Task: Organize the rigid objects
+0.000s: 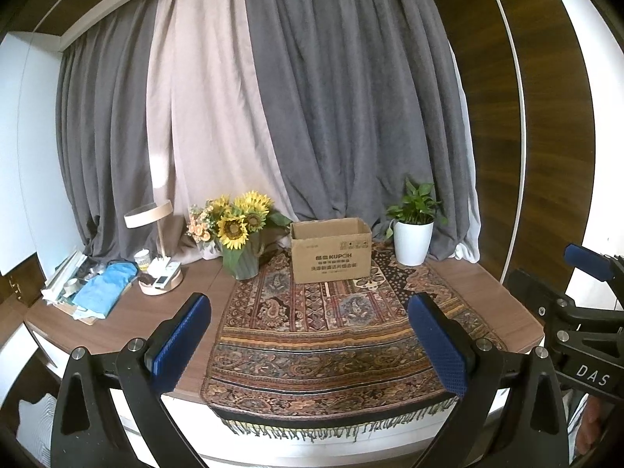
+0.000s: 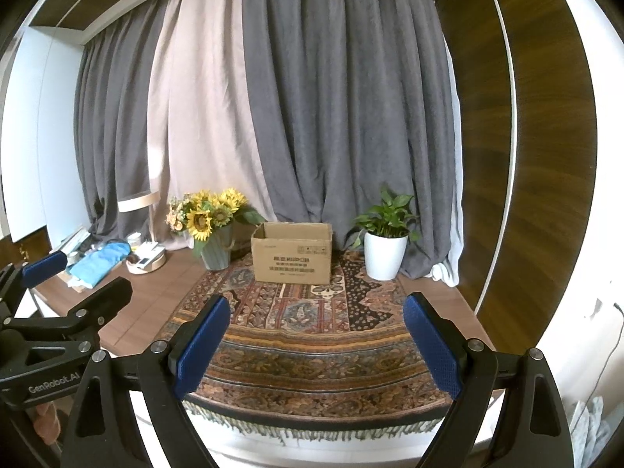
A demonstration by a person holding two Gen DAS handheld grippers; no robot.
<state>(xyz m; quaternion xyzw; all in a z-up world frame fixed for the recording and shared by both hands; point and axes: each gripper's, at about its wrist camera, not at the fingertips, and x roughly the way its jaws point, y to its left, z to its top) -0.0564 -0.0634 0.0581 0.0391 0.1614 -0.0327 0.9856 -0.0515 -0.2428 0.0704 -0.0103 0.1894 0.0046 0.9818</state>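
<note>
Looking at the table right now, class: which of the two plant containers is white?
The pot holding the leafy green plant, right of the cardboard box. The sunflower vase, left of the box, is grey-green.

The cloth [image 1: 312, 335] bears a red-brown paisley pattern; the cardboard box [image 1: 331, 251] is tan; the curtains [image 1: 331, 97] are grey and beige.

A cardboard box [image 1: 330, 251] stands on the patterned cloth [image 1: 319, 335] toward the back of the table [image 1: 479, 284], before the curtains [image 1: 312, 97]. Left of it is a vase of sunflowers [image 1: 238, 240]; right, a potted plant [image 1: 413, 230]. Farther left (off the cloth) sit a lamp [image 1: 150, 214], a round tray [image 1: 162, 279] and a folded cloth [image 1: 103, 290]
</note>
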